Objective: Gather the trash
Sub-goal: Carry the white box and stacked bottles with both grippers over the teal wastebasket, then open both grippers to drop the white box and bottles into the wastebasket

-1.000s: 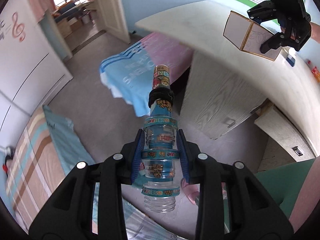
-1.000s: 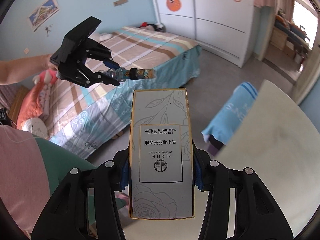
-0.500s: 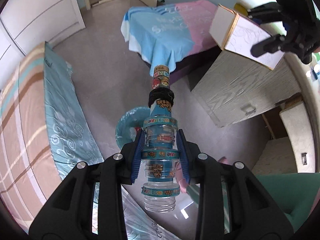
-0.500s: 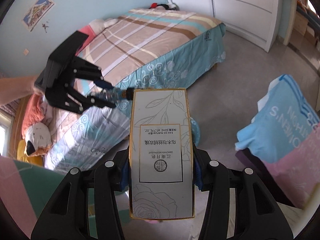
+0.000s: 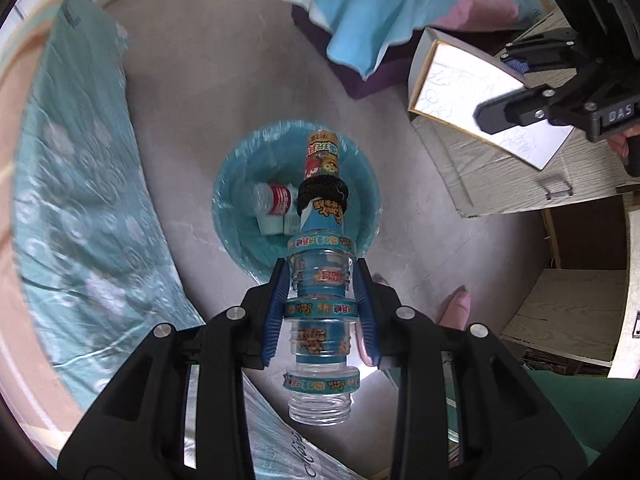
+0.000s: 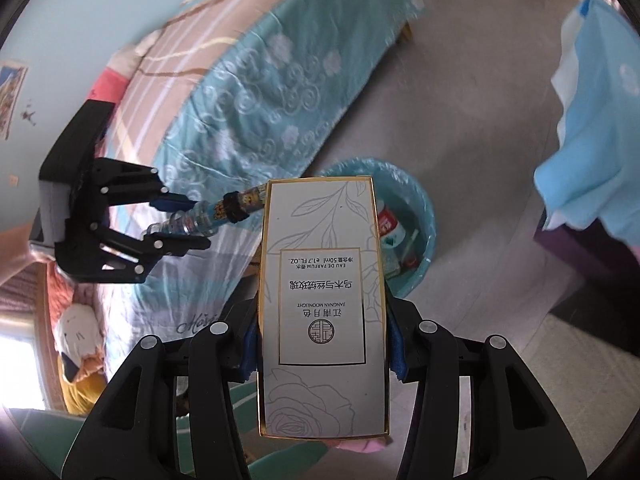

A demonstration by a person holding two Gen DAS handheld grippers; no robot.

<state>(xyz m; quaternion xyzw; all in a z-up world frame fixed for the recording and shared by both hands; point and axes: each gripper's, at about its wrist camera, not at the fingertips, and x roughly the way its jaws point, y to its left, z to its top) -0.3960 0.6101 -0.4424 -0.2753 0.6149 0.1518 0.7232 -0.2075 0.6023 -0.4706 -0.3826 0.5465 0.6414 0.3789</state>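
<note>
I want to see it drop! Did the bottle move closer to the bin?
Yes. The bottle in the left claw came down from beside the bed to just above the bin.

Left wrist view: the camera sits just behind the left gripper, looks forward along its jaws and faces steeply down at the floor. The bin lies almost directly below, near centre frame; the bed runs down the left edge.

Right wrist view: the camera sits just behind the right gripper and also faces down, less steeply. The box in its jaws stands close to the lens and hides the bin's left part.

Shared field: both views take in the bin, the floor, the bed and the blue cloth. Each view also shows the other gripper.
</note>
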